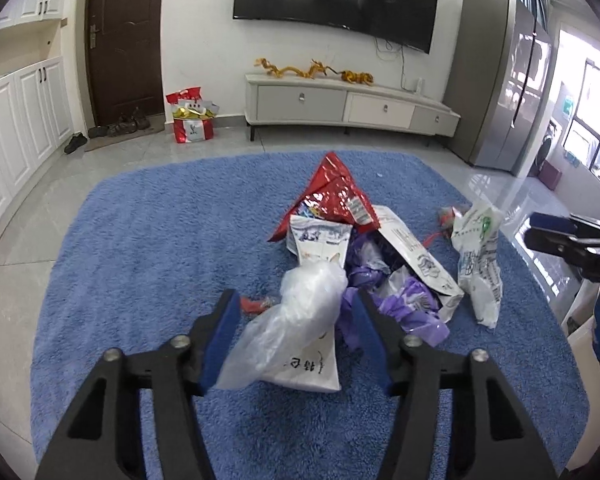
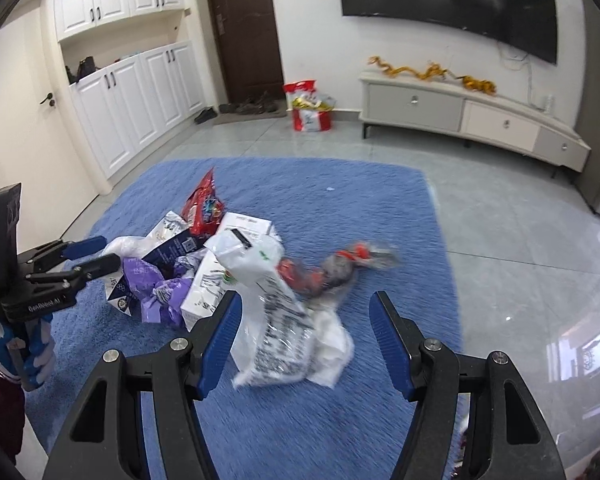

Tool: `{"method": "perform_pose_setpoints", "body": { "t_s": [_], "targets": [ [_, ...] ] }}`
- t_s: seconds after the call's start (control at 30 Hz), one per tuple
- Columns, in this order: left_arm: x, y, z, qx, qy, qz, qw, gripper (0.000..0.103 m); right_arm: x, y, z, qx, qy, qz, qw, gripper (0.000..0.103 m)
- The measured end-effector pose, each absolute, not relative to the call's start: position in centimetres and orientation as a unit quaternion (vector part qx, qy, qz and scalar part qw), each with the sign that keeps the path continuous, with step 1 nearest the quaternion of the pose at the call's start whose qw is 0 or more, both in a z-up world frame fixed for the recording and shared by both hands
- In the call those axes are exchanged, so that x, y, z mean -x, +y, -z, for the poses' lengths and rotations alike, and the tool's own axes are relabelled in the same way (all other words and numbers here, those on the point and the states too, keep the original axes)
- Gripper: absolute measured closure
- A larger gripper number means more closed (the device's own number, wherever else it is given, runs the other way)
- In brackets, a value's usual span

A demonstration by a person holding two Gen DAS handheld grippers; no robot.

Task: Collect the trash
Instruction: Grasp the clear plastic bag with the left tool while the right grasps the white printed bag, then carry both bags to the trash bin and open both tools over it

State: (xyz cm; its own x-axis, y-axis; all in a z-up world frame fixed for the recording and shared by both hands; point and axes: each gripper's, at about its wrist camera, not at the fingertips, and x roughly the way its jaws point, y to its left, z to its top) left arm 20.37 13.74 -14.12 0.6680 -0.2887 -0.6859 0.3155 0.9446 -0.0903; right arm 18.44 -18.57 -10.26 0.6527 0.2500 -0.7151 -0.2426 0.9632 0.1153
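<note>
A pile of trash lies on the blue rug (image 1: 148,240): a red foil bag (image 1: 332,196), white printed cartons (image 1: 416,252), purple wrappers (image 1: 408,308) and a clear plastic bag (image 1: 296,320). My left gripper (image 1: 296,308) is open with the clear plastic bag between its jaws; it also shows in the right wrist view (image 2: 96,252). My right gripper (image 2: 306,312) is open around a white printed plastic bag (image 2: 288,320), which also shows in the left wrist view (image 1: 480,256). A small red and grey wrapper (image 2: 336,268) lies just behind that bag.
The rug (image 2: 340,208) lies on a glossy tiled floor (image 2: 520,240). A low TV cabinet (image 1: 348,104) stands at the far wall, a red gift bag (image 1: 192,120) by the brown door, white cupboards (image 1: 16,128) on the left, a grey fridge (image 1: 496,80) on the right.
</note>
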Motion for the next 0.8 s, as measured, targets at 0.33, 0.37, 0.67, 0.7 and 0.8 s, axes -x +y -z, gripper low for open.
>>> {"method": "perform_pose_setpoints", "body": {
  "t_s": [0.33, 0.37, 0.67, 0.7, 0.8],
  "targets": [
    [-19.5, 13.2, 14.2, -0.015, 0.368, 0.169, 0.914, 0.076, -21.6, -14.6, 10.6, 0.022, 0.378, -0.176, 0.909, 0.049],
    [-19.3, 13.1, 14.0, -0.017, 0.365, 0.169, 0.916, 0.077, -21.7, -14.2, 10.8, 0.029, 0.379, -0.18, 0.907, 0.052],
    [-17.0, 13.9, 12.0, -0.005, 0.343, 0.161, 0.925, 0.078, -20.7, -15.1, 10.1, 0.011, 0.377, -0.186, 0.907, 0.077],
    [-16.5, 14.1, 11.4, -0.003, 0.338, 0.16, 0.928, 0.078, -20.0, -15.4, 9.5, 0.0, 0.368, -0.197, 0.908, 0.077],
    [-15.1, 14.4, 10.1, -0.001, 0.325, 0.155, 0.933, 0.078, -18.1, -16.3, 7.5, -0.017, 0.345, -0.213, 0.914, 0.077]
  ]
}}
